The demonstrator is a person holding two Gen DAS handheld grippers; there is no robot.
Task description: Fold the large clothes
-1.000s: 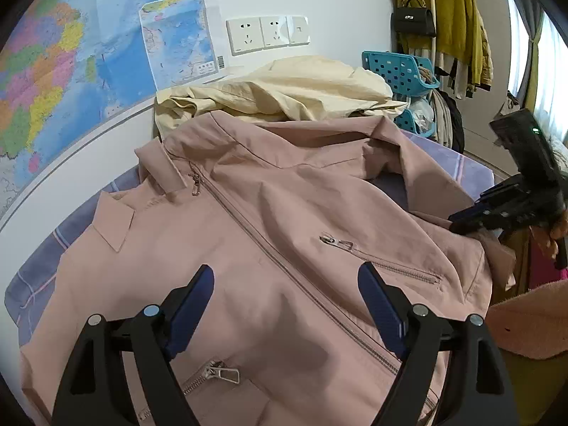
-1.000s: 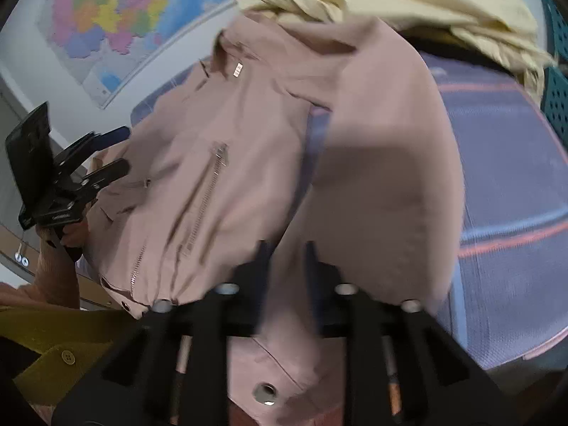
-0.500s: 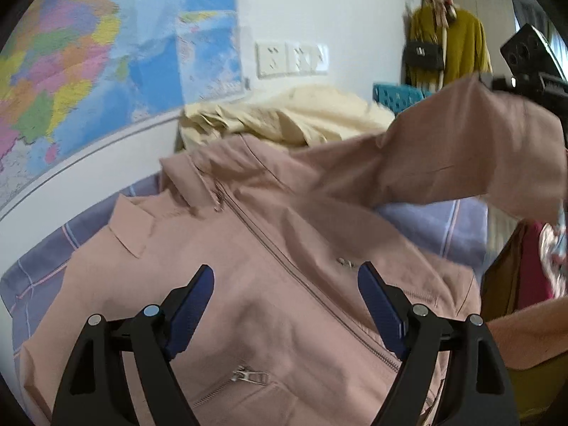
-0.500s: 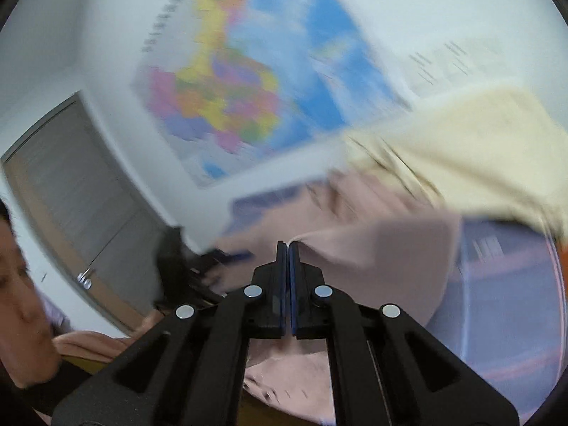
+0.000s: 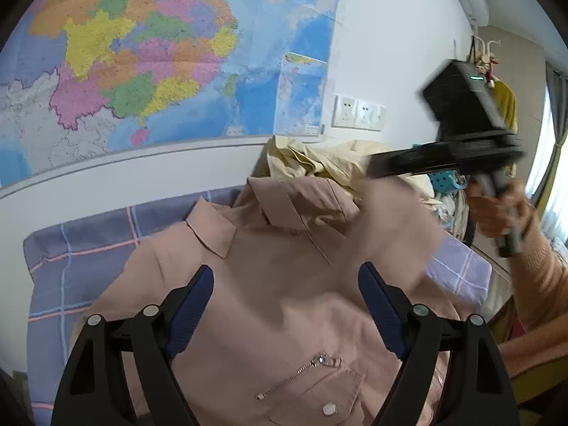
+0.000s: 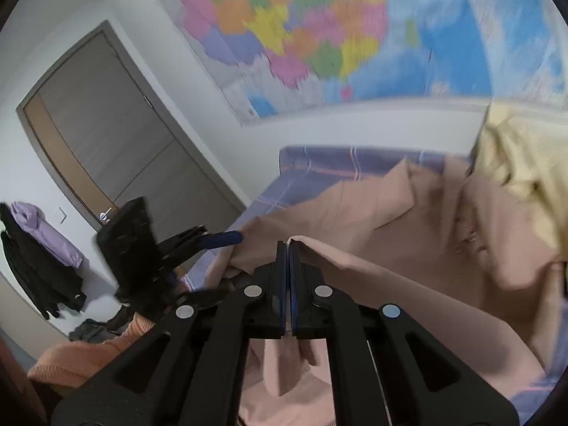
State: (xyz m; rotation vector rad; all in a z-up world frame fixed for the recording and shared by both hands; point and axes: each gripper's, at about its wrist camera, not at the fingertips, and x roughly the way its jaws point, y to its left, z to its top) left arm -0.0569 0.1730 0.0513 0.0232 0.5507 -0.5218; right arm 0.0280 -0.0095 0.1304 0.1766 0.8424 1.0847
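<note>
Right gripper (image 6: 287,248) jaws clenched on pink jacket (image 5: 284,284), probably its sleeve, raised over bed (image 5: 88,248), left gripper (image 5: 285,287) jaws released above jacket.

The pink jacket (image 5: 284,284) is matt woven cloth, smooth with soft creases, and carries a metal zip (image 5: 301,372) and a shiny round snap (image 5: 329,408). Under it the bed sheet (image 5: 81,248) is matt checked cloth. The cream garment (image 5: 319,159) behind is thin, crumpled cloth. The left tongs (image 5: 284,305) are matt black plastic with blue, finely ribbed pads (image 5: 191,305) and small bright metal pins. The right tongs (image 6: 287,248) look the same. The wall map (image 5: 159,53) is smooth, slightly glossy paper. The door (image 6: 106,135) has a matt wood-look face.
</note>
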